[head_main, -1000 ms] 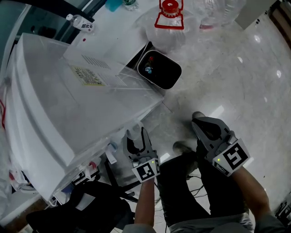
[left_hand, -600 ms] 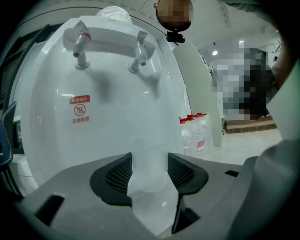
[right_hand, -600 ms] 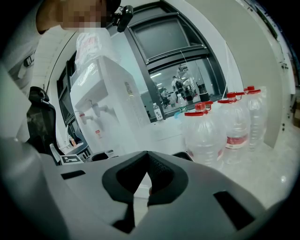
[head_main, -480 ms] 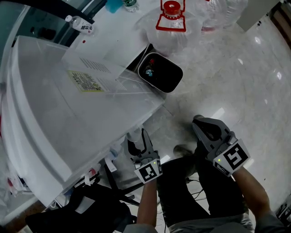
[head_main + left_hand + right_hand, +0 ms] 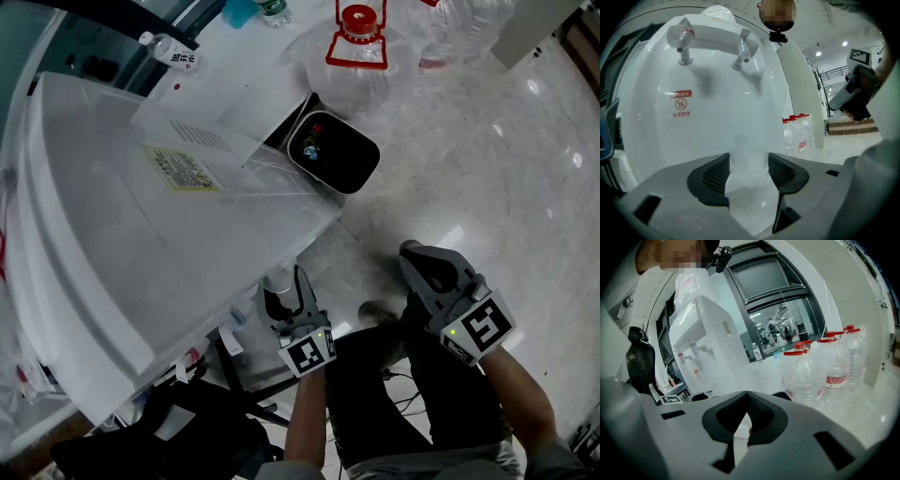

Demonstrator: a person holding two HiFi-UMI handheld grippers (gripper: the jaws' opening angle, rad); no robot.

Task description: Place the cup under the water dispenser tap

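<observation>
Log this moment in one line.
left gripper: holds cup, jaws just easing open | cup: below tap | right gripper: shut, empty

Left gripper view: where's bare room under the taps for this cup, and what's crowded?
Free: the bare white front of the dispenser below the red-marked tap and the plain tap; nothing stands between them and the cup held by the left gripper. The ledge underneath is hidden behind the jaws. Crowded: water bottles right of the dispenser.

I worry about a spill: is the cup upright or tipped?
Upright. In the left gripper view the cup stands straight, open rim on top, before the dispenser.
</observation>
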